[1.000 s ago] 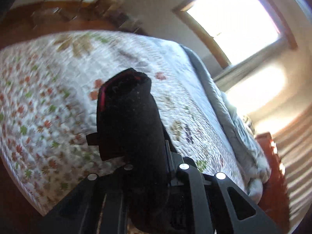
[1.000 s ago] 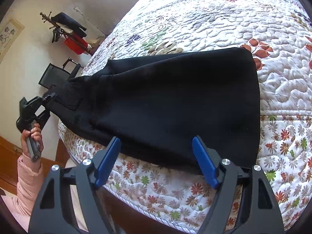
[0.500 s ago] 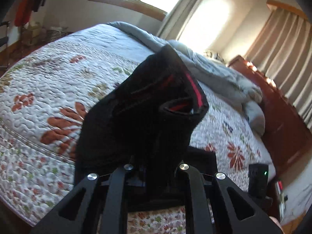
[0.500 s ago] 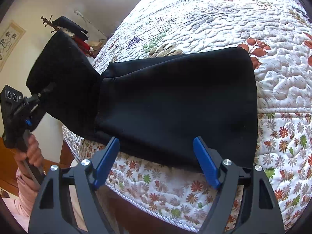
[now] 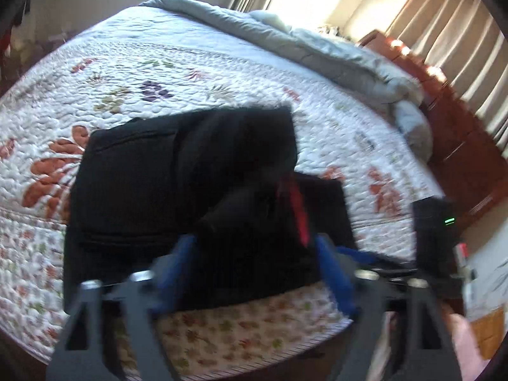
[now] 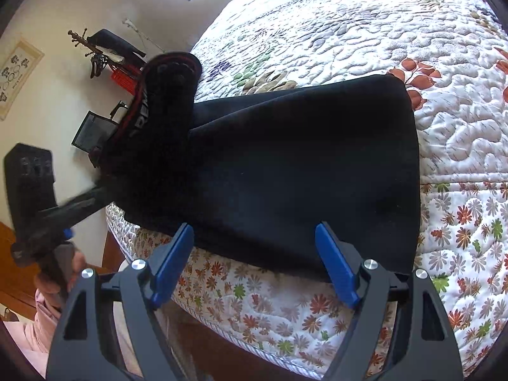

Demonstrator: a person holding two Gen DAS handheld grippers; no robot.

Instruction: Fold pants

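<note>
Pants (image 6: 301, 174) lie on the quilt (image 6: 444, 63), mid-frame; waistband end, raised 0.5 s ago, now hangs over them. Left gripper (image 5: 254, 263) jaws have spread, fabric between. Right gripper (image 6: 254, 263) hovers wide, empty. Fold nearly laid.

1 black pants (image 6: 301, 171), 1 floral quilt (image 6: 365, 31), 1 grey duvet (image 5: 317, 50), 2 grippers: left gripper (image 5: 257, 263), right gripper (image 6: 254, 263). 1 framed picture (image 6: 17, 73).
</note>
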